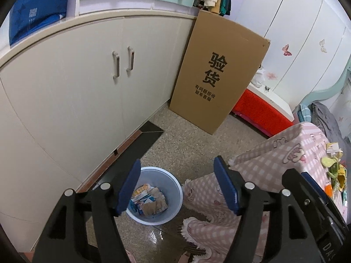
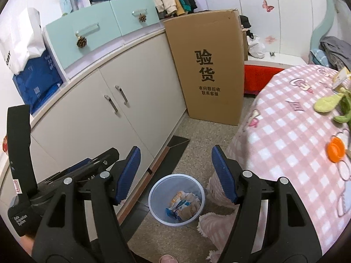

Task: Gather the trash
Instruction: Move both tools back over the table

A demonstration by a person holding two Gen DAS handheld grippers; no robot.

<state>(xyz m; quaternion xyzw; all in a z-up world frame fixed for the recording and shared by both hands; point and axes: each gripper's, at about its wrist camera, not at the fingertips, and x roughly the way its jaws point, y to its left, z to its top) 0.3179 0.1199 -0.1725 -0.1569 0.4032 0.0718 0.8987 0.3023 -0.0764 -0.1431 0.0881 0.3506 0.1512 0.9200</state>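
A pale blue waste bin (image 1: 173,188) stands on the floor and holds crumpled paper and wrappers (image 1: 148,201). It also shows in the right wrist view (image 2: 158,188). My left gripper (image 1: 177,186) is open and empty, high above the bin. My right gripper (image 2: 175,171) is open and empty, also above the bin. Trash lies on the pink checked tablecloth (image 2: 296,135): green and yellow peels (image 2: 333,105), an orange cap (image 2: 335,149) and a yellow wrapper (image 2: 341,77). The same trash shows at the right edge of the left wrist view (image 1: 333,164).
White cabinets (image 1: 76,92) run along the left. A tall cardboard box (image 1: 219,72) leans at the cabinet's end, with a red box (image 1: 261,114) beside it. The tablecloth hangs down next to the bin. The left gripper's body (image 2: 65,175) shows at the right view's lower left.
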